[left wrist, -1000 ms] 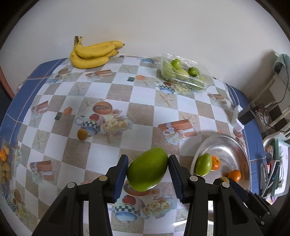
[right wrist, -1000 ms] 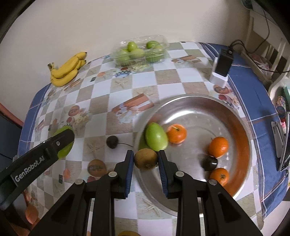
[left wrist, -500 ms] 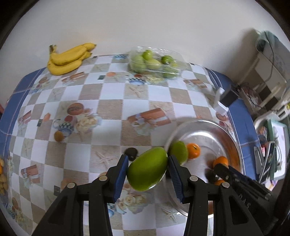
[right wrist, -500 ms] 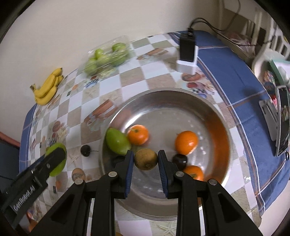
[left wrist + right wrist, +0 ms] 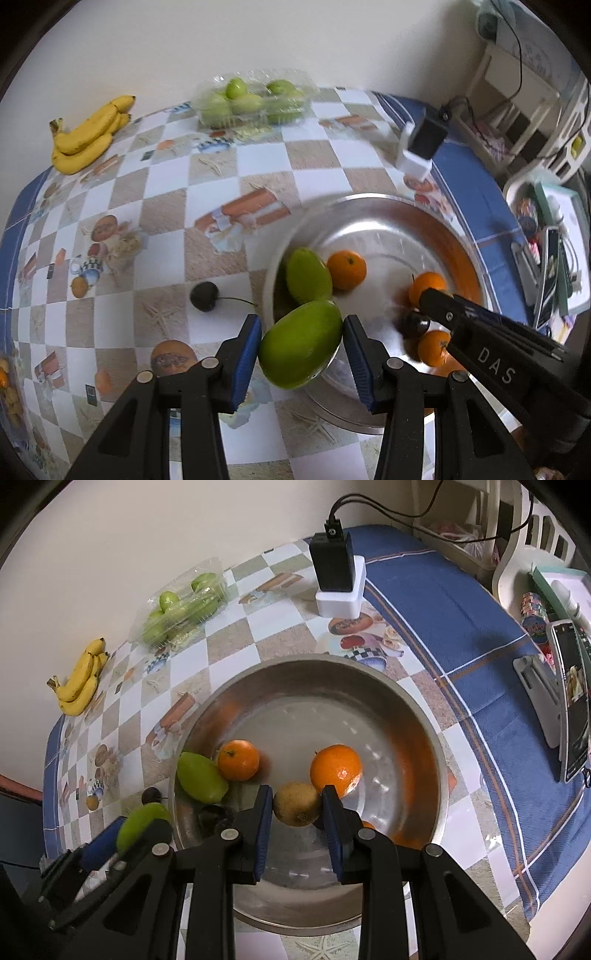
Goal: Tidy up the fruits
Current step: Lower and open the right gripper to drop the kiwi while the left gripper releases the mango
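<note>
Looking along the left gripper [image 5: 301, 349], its two blue-padded fingers were closed on a green mango [image 5: 300, 344], which hung at lower centre over the near left rim of the steel bowl [image 5: 373, 206]. Inside the bowl, just beyond the held fruit, a second green mango [image 5: 308, 275] lay touching a tangerine [image 5: 346, 269], with two more tangerines [image 5: 428, 286] toward the right wall, partly hidden by the other gripper's black arm crossing in from the lower right. Bare metal showed in the bowl's middle and far half. Left of the bowl, a dark stemmed fruit [image 5: 203, 295] sat on the checkered tablecloth [image 5: 266, 162], well apart from the bananas [image 5: 88, 140] at upper left and the clear box of green fruit [image 5: 255, 98] at upper centre; the cloth between them lay open. A charger block [image 5: 421, 147] stood near the table's right edge. From the right wrist, the right gripper [image 5: 297, 805] was clamped on a brownish kiwi [image 5: 296, 804] at centre frame, held above the bowl's [image 5: 417, 709] floor, just beside the large tangerine [image 5: 335, 770] at its upper right. The mango [image 5: 201, 777] and the smaller tangerine [image 5: 238, 759] rested against the left wall, leaving the bowl's far and right portions free. At lower left the left gripper's mango [image 5: 142, 825] appeared beside the bowl's rim.
</note>
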`<action>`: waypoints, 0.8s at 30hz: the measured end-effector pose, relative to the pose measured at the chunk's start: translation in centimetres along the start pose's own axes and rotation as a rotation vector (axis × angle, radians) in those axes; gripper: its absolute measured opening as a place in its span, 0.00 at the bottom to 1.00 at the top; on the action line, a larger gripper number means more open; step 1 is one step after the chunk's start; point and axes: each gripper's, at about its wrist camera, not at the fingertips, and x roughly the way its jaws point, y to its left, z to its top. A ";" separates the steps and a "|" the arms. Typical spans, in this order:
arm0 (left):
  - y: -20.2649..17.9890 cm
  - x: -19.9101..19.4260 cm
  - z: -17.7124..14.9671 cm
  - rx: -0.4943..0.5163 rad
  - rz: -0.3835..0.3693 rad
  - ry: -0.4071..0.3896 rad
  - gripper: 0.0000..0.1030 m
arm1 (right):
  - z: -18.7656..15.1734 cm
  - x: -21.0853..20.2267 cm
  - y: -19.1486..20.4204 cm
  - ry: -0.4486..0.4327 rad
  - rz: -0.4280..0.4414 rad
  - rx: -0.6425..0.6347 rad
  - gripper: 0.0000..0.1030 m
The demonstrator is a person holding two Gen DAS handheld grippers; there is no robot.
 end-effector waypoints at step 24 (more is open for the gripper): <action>-0.9 3.2 -0.8 0.019 -0.001 0.096 0.48 | -0.7 2.7 1.2 0.081 -0.021 -0.048 0.28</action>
